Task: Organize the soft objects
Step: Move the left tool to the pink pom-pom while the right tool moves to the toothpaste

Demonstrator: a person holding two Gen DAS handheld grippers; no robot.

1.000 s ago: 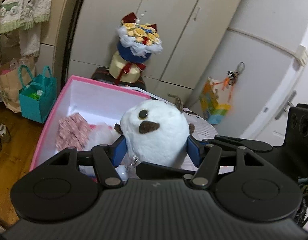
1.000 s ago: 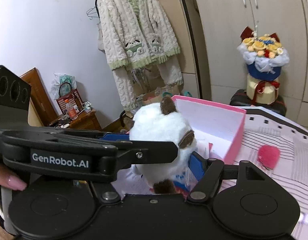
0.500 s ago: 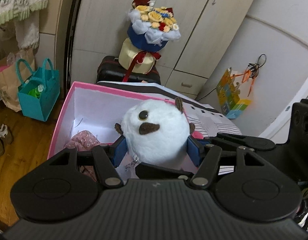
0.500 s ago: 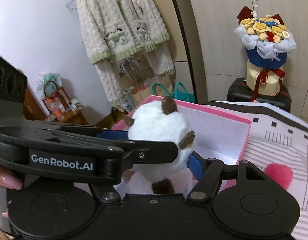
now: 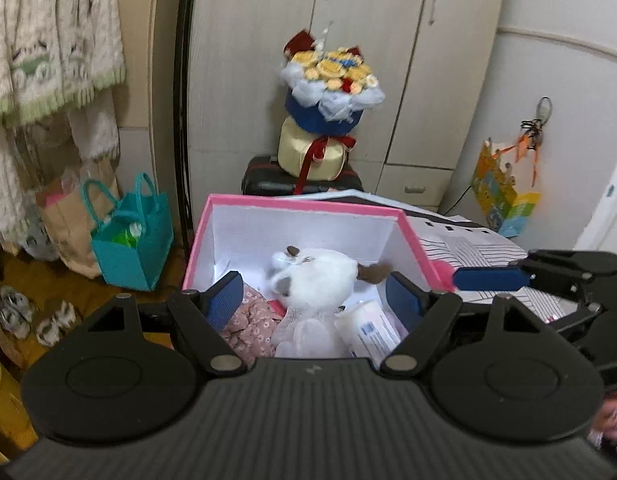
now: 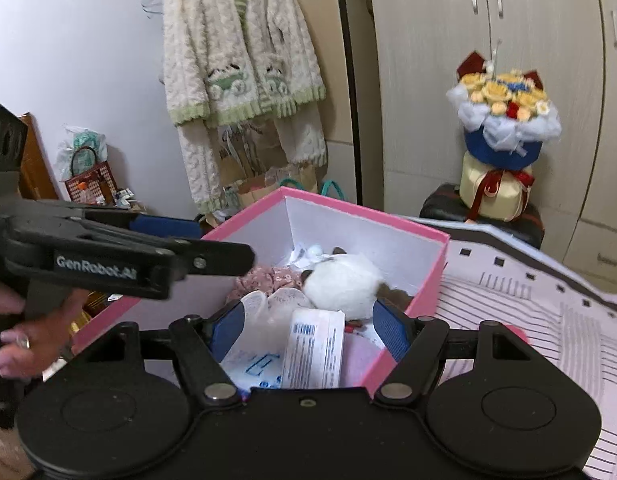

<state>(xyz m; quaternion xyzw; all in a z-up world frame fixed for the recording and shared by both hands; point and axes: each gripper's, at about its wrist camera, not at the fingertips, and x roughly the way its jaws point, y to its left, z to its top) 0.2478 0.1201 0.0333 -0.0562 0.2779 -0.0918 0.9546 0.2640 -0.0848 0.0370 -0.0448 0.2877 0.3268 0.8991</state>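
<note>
Spreading its blue pads wider, the left gripper (image 5: 314,300) had just let go: nothing was pressed between its fingers, and the white plush toy (image 5: 316,280) lay loose in the pink box (image 5: 304,202). The right gripper (image 6: 308,330) stood wide as well, its pads (image 6: 390,330) clear of everything, hanging over the near end of the box.

To finish this release well, I judged both hands should lift straight up and back toward the near side, jaws held apart, so no pad would snag the fur or drag the toy out over the pink rim. A small nudge might help only if the toy sat proud of the wall, which did not look so.

From the left gripper the toy lay just beyond and between the fingertips, lower down, tipped over with a brown ear toward the right wall. From the right gripper it sat just past the right pad, toward the far right corner. Around it lay a pink floral cloth (image 5: 248,320) to the left and a white labelled packet (image 6: 314,354) at the near side. Outside the box, a pink fluffy item (image 5: 442,274) on the striped sheet (image 6: 548,312) seemed next.
</note>
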